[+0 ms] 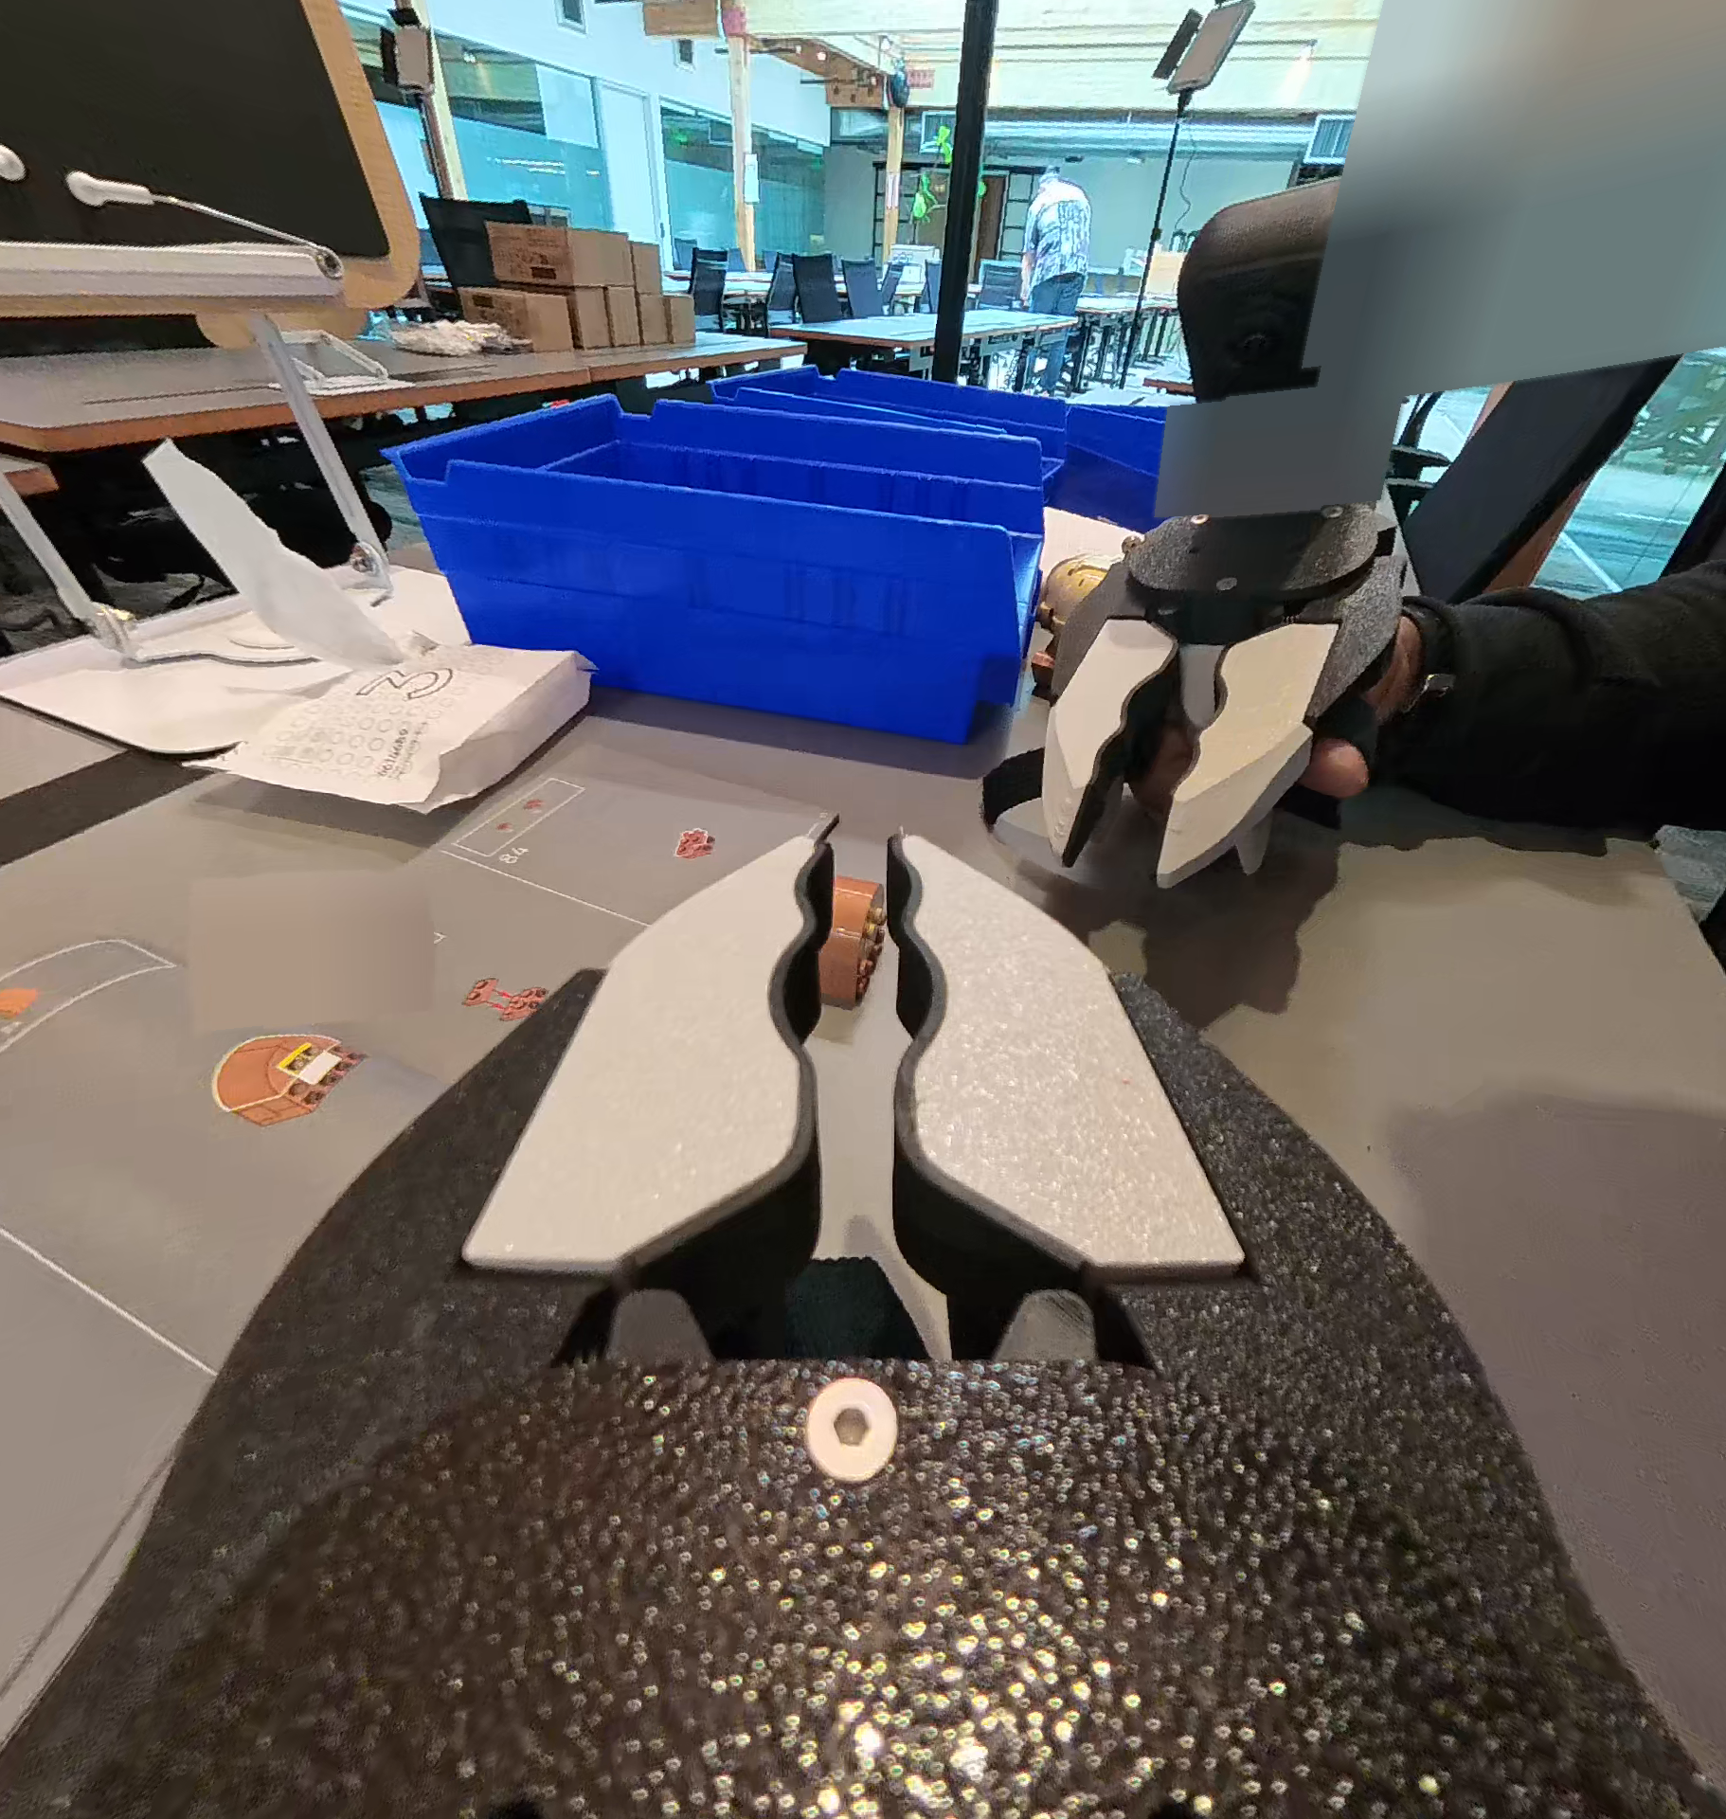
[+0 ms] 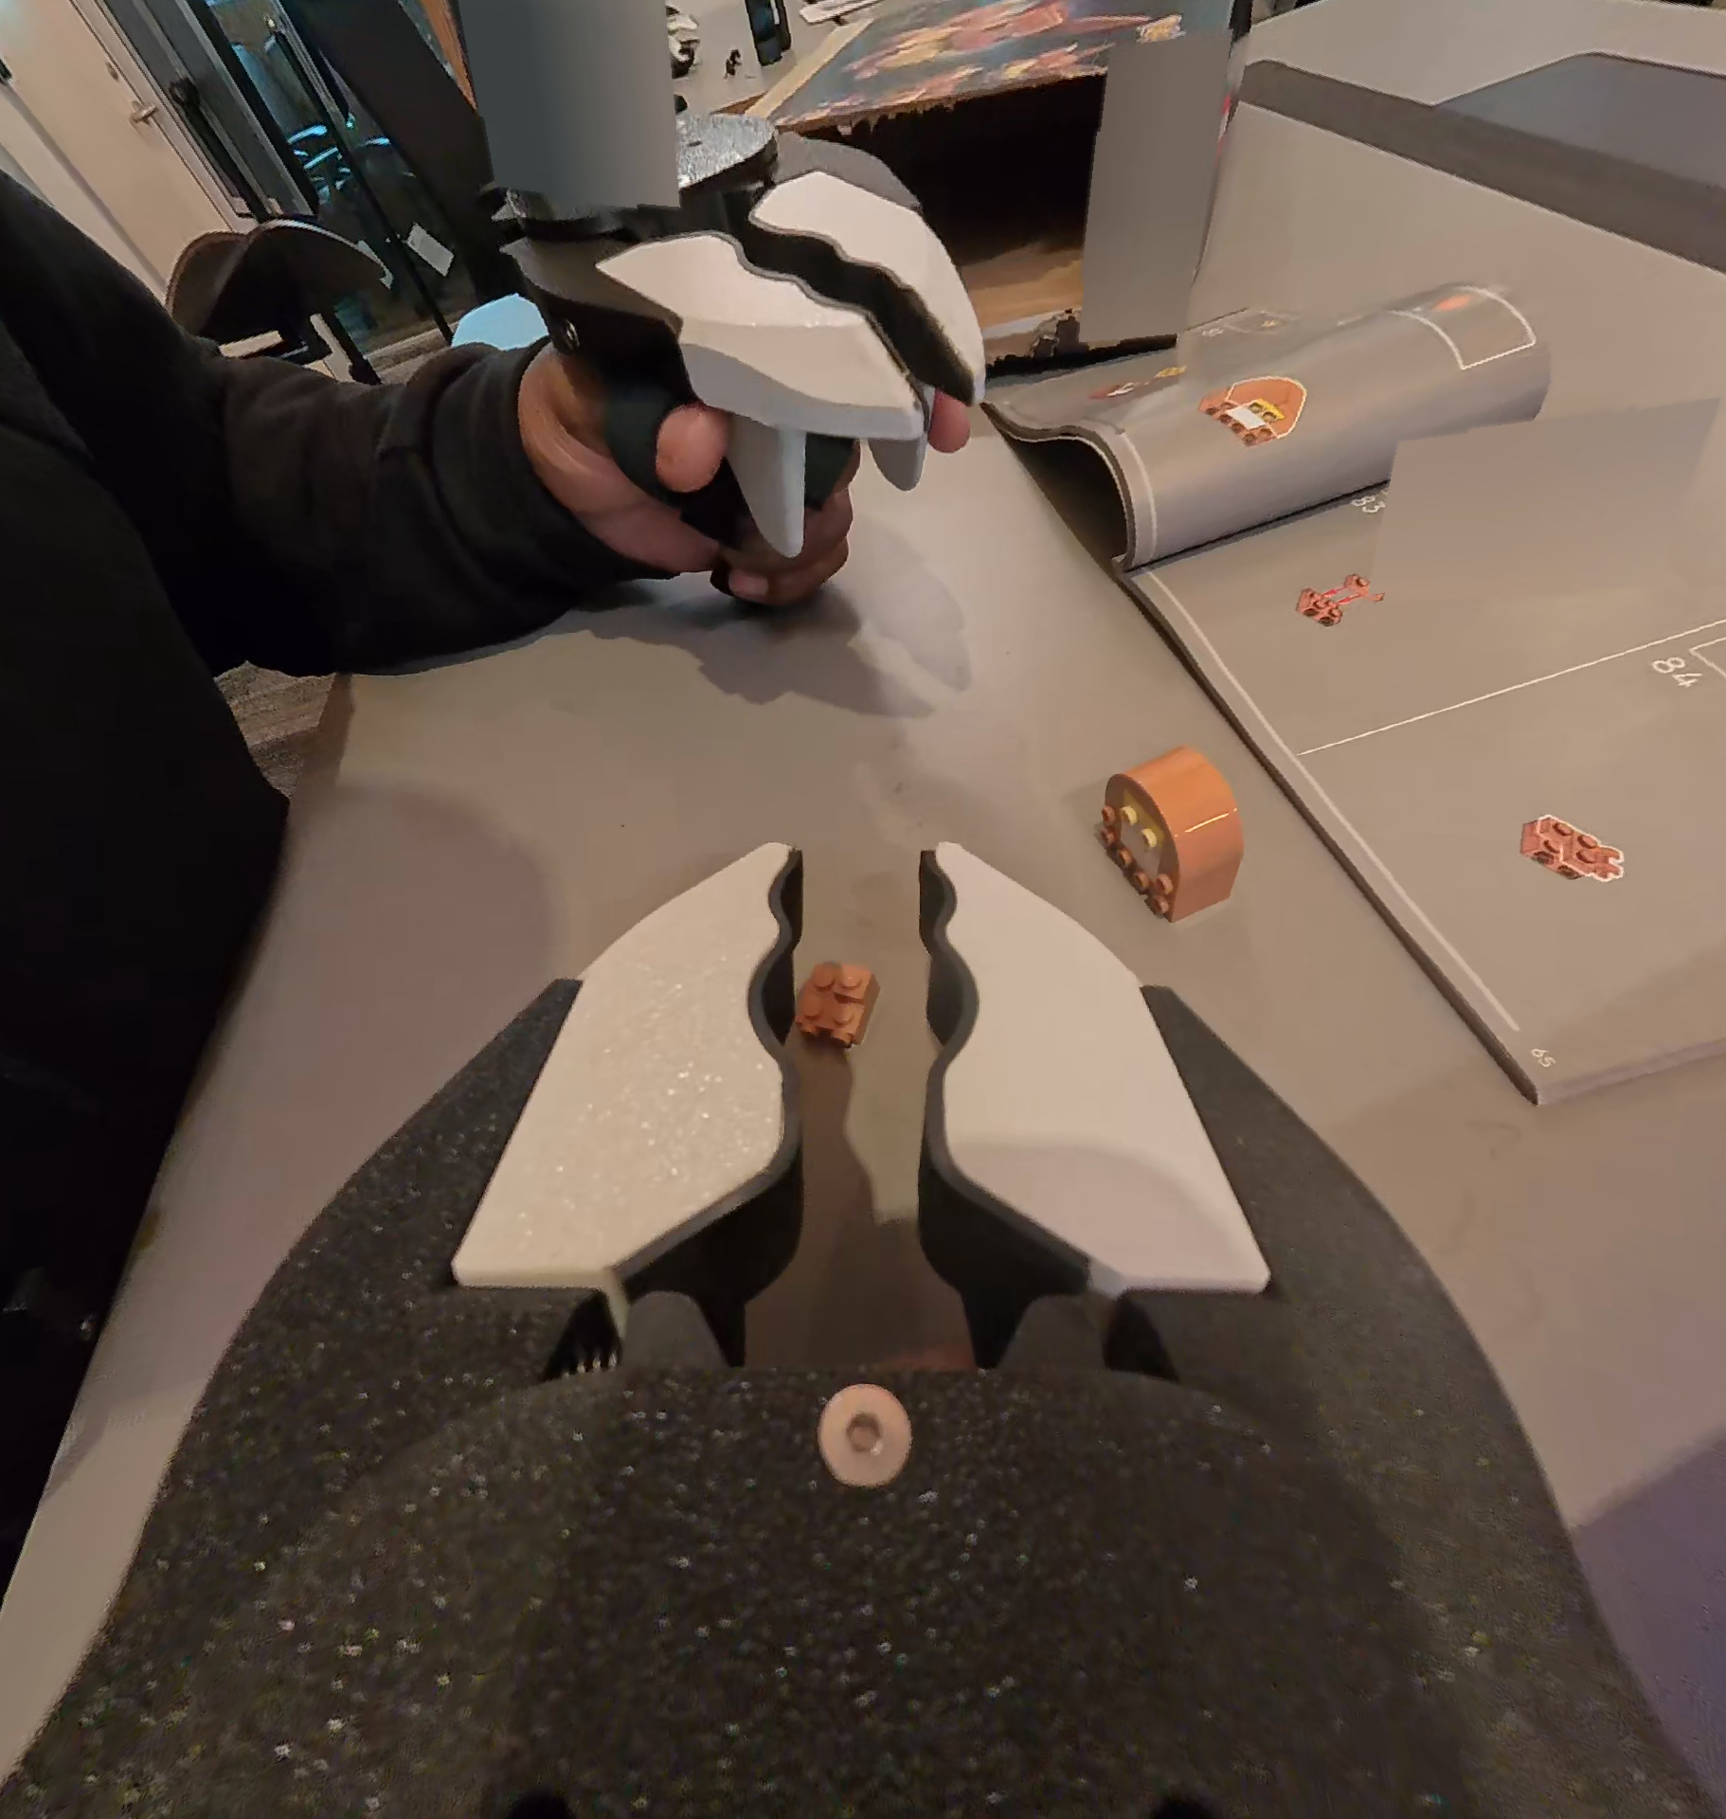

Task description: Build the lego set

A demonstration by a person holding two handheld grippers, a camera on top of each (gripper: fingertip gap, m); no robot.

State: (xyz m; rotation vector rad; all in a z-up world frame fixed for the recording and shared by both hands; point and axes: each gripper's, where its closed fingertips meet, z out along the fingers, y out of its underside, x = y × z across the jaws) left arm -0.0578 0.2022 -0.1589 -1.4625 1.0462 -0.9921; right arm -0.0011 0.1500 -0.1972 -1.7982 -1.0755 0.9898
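Observation:
My left gripper (image 1: 864, 837) is raised above the grey table (image 1: 1381, 1083), its jaws a narrow slit apart with nothing between the pads. Through that slit I see a brown arched brick assembly (image 1: 854, 940) with studs on its side, lying on the table farther off. The right wrist view shows the same assembly (image 2: 1174, 832) on the table, apart from the raised left gripper (image 2: 948, 404). My right gripper (image 2: 859, 856) is open, low over the table. A small brown studded brick (image 2: 836, 1004) lies between its fingers, close to the left pad and with a gap to the right pad. The right gripper also shows in the left wrist view (image 1: 1120, 866).
Blue bins (image 1: 741, 591) stand behind the work area. A white paper bag (image 1: 416, 719) and a tablet stand (image 1: 150, 276) are at the left. An open grey instruction booklet (image 2: 1528, 787) lies beside the assembly. The table edge (image 2: 278, 787) runs along the person's sleeve. Across from one pair of fingers to the other is roughly 9 cm.

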